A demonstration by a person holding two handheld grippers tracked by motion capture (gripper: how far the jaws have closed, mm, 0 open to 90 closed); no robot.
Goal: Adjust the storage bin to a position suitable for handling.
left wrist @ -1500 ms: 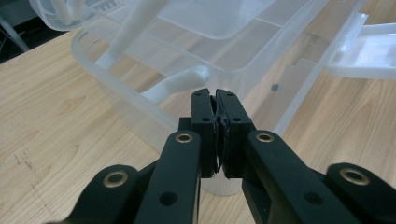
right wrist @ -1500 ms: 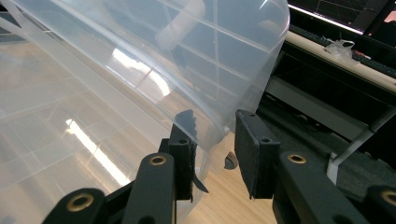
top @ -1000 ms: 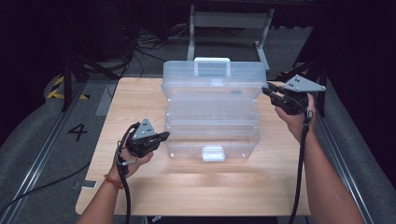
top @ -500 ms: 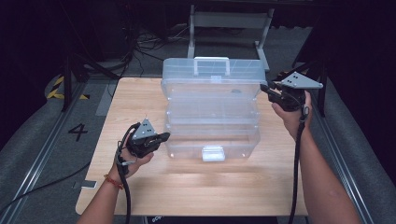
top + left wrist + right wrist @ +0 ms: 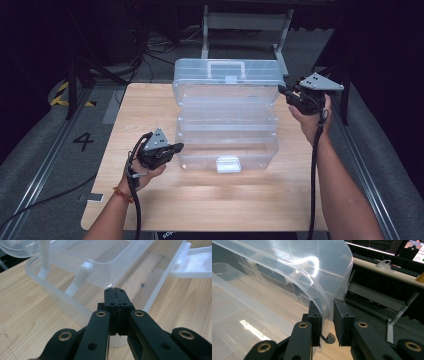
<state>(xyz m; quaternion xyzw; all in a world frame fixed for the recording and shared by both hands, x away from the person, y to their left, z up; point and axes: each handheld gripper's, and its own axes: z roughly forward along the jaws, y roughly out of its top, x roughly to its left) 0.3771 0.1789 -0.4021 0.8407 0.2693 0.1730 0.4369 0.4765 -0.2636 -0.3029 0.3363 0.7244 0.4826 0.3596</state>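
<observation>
Your left gripper (image 5: 172,148) sits with jaws pressed together at the clear box's (image 5: 227,130) near-left corner; your right gripper (image 5: 284,91), jaws parted, straddles its lid edge.

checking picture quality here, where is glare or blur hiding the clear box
Right gripper view: a bright glare streak crosses the curved lid, whose edge sits between the right gripper jaws. High view: the clear box is sharp, surroundings dark. Left gripper view: near jaws slightly soft.

A light wooden desk (image 5: 150,200) is seen, on which a clear plastic tiered box (image 5: 227,150) is stood, opened out, near the middle and far edge, its white latch (image 5: 227,164) turned toward the near edge.
</observation>
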